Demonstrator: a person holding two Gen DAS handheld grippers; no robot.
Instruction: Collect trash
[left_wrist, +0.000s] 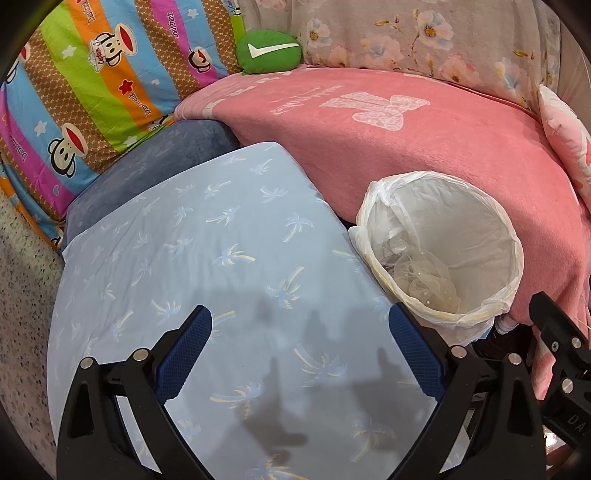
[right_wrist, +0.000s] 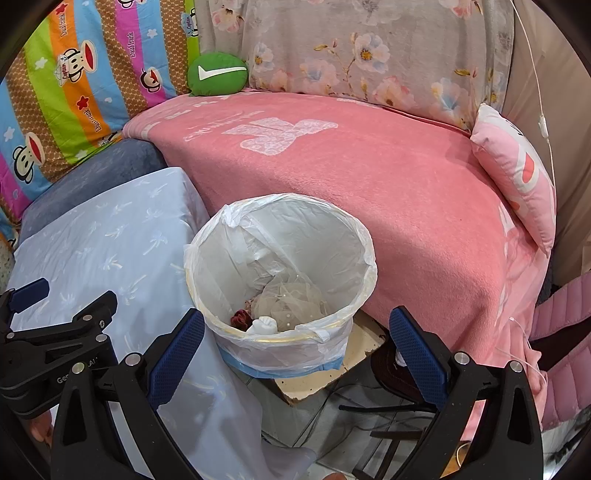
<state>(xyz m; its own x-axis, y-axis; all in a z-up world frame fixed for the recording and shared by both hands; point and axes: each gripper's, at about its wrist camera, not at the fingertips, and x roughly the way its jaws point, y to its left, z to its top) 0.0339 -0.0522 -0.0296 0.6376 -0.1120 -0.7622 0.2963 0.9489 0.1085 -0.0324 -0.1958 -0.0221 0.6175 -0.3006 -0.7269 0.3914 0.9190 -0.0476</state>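
While the left wrist view looks down on the pale blue palm-print cloth covering the bench (left_wrist: 207, 266), the left tongs (left_wrist: 299, 350) hang above it with the jaws spread wide and nothing between them. No loose trash shows on that cloth. Just beside the bench's right edge stands the round bin lined with a white plastic bag (left_wrist: 441, 247), against the pink fleece blanket on the sofa (left_wrist: 406, 147); a crumpled cream gauze wad (left_wrist: 428, 284) lies inside it.

From the right wrist view, the right tongs (right_wrist: 295, 350) hover over the near rim of the bin (right_wrist: 280, 266), jaws likewise wide apart and empty. Inside lie the gauze wad (right_wrist: 291, 299), a small dark red scrap (right_wrist: 240, 317) and a white twisted piece (right_wrist: 264, 325). A green round cushion with a white tick (right_wrist: 217, 74) sits far back.

Collection looks largely done, judging by the bare cloth. A sound next step would be scanning bench and sofa for leftovers, keeping both tongs clear of the thin liner.
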